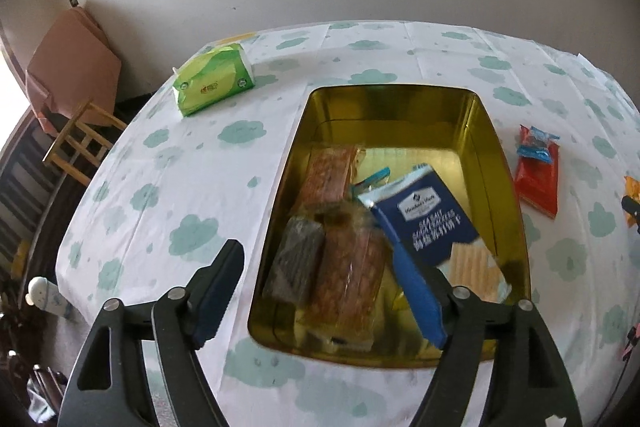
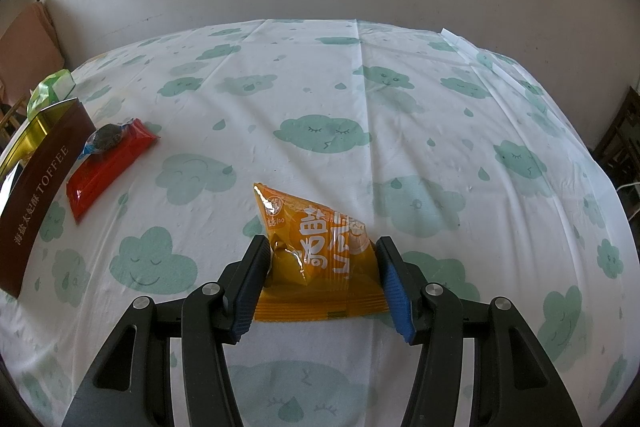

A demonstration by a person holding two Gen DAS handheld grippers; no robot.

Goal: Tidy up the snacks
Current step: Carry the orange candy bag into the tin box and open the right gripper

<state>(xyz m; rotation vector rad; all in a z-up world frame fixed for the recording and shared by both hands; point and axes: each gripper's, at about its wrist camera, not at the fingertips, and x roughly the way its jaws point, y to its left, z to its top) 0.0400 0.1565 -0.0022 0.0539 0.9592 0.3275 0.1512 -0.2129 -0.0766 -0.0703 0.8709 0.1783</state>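
In the left wrist view a gold-lined tin stands on the table with several snacks inside, brown wrapped bars among them. A blue cracker packet is blurred, tilted over the tin next to my right fingertip. My left gripper is open wide above the tin. In the right wrist view my right gripper has its fingers on both sides of an orange snack packet on the cloth, touching or nearly so. A red packet with a small blue-wrapped cookie on it lies beside the brown tin.
The table wears a white cloth with green clouds. A green tissue pack lies at the far left. A wooden chair and cardboard stand beyond the left table edge. A wall with a window is behind.
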